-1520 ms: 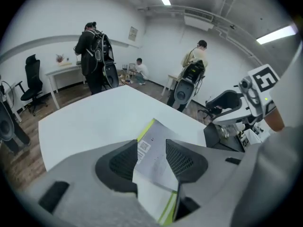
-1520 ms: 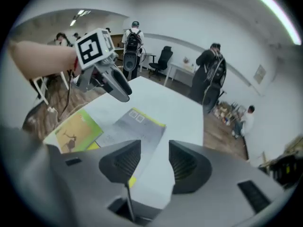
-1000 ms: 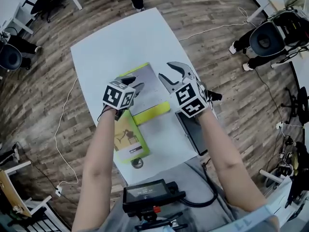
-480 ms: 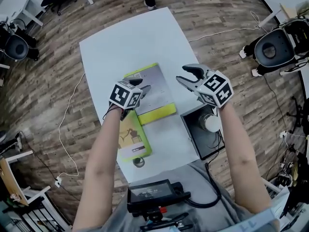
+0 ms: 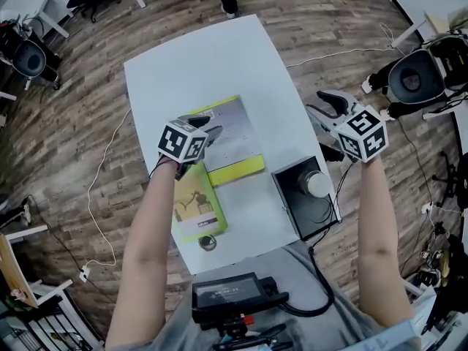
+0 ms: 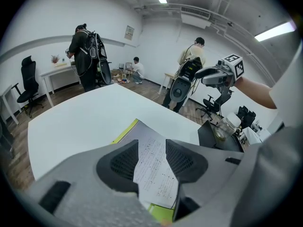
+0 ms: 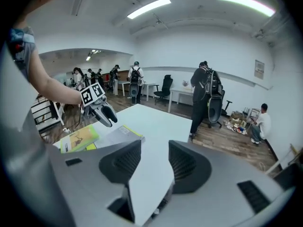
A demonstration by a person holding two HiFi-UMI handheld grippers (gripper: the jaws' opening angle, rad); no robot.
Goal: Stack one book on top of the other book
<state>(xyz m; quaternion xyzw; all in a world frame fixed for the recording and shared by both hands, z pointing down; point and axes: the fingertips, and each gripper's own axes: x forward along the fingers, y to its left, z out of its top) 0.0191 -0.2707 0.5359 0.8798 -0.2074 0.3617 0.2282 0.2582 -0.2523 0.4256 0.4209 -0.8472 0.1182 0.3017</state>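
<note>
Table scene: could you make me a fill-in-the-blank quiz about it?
The table is ___. The left tool is held over the ___ book. The bottle stands on a ___ tray. The left tool and the right tool both have ___ jaws.
Answers: white; grey; black; open.

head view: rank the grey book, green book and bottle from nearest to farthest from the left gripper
1. grey book, right below the left gripper
2. green book, next to the grey one, on the near side
3. bottle, off to the right in the black tray
</note>
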